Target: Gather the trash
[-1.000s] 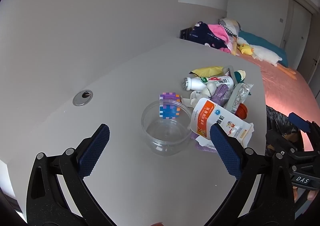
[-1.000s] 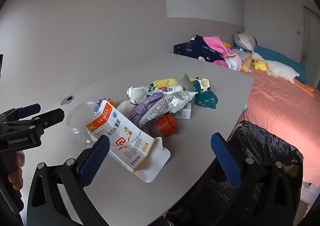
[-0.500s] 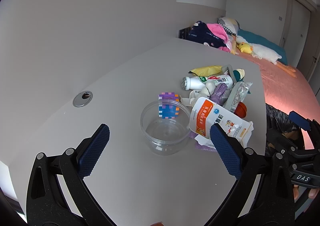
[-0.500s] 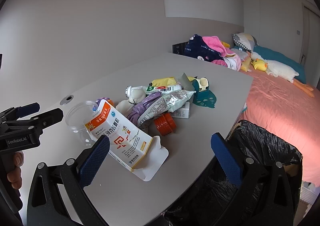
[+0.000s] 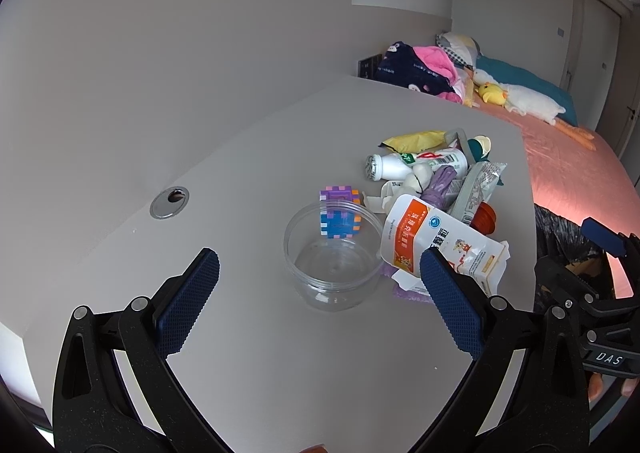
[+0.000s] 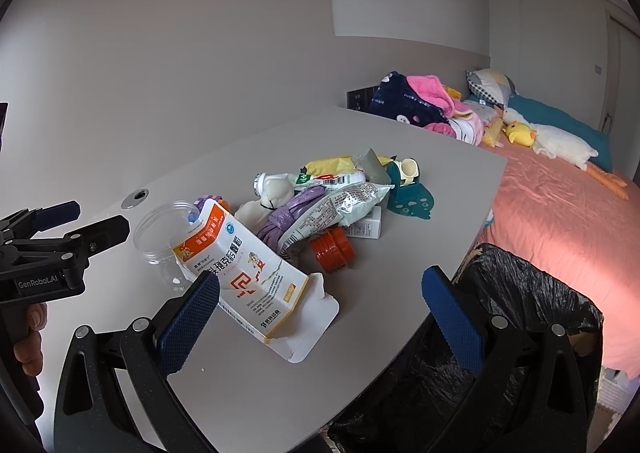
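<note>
Nothing's been picked up yet: both the left tongs (image 5: pixel 316 281) and right tongs (image 6: pixel 320 305) gape wide and empty over the worktop (image 5: pixel 248 157). The trash pile (image 6: pixel 320 197) sits near the bin bag (image 6: pixel 520 305); I'd guess the torn carton (image 6: pixel 240 265) goes first, needing a closing pinch.

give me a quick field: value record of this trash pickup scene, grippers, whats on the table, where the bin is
left gripper: open, empty, above the table, facing the clear jar
right gripper: open, empty, over the torn box
table: grey, trash piled toward its far side
clear jar: upright, no lid, looks empty
torn box: white and orange, lying flat, flap open
other trash: white bottle on its side, orange cap, silver wrapper
bin bag: black, open, beside the table edge on the bed side
</note>
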`<state>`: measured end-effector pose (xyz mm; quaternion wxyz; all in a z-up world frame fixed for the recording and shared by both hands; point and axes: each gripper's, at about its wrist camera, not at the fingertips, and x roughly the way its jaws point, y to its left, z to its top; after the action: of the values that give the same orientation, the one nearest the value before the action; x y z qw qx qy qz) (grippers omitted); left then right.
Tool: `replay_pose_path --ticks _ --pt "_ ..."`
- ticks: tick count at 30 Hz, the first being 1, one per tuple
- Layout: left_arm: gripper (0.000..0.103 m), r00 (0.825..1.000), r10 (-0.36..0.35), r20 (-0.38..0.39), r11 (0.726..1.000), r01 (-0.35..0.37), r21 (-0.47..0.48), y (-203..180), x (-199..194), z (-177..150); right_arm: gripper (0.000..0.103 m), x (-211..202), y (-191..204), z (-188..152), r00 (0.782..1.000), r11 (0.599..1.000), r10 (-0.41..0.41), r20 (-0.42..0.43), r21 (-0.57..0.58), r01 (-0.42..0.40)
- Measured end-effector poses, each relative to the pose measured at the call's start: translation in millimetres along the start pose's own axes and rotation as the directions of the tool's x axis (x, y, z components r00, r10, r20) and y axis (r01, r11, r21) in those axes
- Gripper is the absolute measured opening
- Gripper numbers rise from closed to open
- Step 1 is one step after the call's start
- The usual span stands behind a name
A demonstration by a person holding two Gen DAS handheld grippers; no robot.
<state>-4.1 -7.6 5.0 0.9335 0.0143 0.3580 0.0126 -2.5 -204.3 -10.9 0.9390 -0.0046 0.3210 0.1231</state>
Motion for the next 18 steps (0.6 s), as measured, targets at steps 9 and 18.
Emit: replay_pose_path --ticks 9,18 --pt "0.097 1.0 0.001 0.0 1.0 -0.001 -0.01 2 -1 1 0.101 1 0 1 1.0 1.0 -0.003 -0.008 0.0 0.003" --pt "0.097 1.0 -0.015 -0.002 0.999 0.015 -0.041 13 0 2 0.101 0 1 2 1.0 1.0 -0.003 -0.001 0.004 0.003"
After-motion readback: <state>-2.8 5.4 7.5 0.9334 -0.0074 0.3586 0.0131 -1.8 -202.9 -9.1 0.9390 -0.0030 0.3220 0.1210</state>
